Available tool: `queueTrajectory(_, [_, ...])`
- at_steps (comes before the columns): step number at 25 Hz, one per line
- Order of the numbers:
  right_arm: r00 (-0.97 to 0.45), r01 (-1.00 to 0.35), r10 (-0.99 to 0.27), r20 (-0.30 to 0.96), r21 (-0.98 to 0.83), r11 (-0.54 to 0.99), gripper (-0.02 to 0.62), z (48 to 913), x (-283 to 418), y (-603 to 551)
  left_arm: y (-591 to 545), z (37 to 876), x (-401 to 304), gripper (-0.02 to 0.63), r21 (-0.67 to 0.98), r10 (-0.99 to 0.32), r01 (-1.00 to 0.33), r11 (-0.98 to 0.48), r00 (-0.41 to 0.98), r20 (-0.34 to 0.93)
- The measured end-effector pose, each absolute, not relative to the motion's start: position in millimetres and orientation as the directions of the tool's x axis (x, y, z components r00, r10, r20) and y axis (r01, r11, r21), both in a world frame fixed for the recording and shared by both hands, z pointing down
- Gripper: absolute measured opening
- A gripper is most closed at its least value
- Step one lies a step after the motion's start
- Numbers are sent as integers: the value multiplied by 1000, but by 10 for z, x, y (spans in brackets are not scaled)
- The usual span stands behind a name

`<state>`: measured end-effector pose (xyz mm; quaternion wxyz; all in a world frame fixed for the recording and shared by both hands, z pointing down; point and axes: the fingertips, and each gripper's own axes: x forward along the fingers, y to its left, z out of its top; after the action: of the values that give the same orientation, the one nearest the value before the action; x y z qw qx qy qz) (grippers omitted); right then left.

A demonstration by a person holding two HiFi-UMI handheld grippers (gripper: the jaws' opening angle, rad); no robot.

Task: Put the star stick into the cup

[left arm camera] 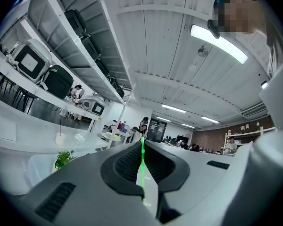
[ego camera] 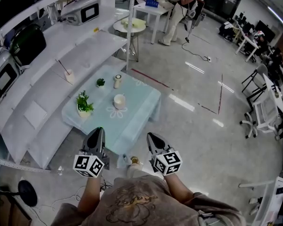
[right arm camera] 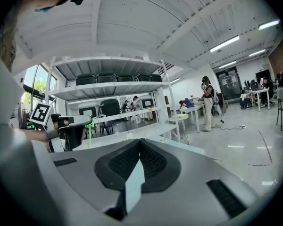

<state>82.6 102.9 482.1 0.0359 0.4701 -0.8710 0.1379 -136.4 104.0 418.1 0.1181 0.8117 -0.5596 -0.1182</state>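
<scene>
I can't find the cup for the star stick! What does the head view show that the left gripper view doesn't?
Only the head view shows the white cup on the pale blue table, and the right gripper. Only the left gripper view shows the long ceiling lamp and, close up, the green stick pinched in the shut left gripper. Both show the leafy plant and a person standing far off.

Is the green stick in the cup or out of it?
Out. The left gripper is shut on the green stick, apart from the white cup on the table.
</scene>
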Motion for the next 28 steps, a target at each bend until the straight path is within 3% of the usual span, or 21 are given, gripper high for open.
queueTrajectory(14, [-570, -820, -793, 216, -209, 532, 5, 4873, 1091, -507, -526, 4156, -1138, 32, 327, -947, -890, -319, 316, -63])
queueTrajectory(28, [-548, -834, -802, 239, -233, 500, 3, 5018, 1107, -1065, -1352, 4122, -1250, 32, 296, -946, -899, -324, 316, -76])
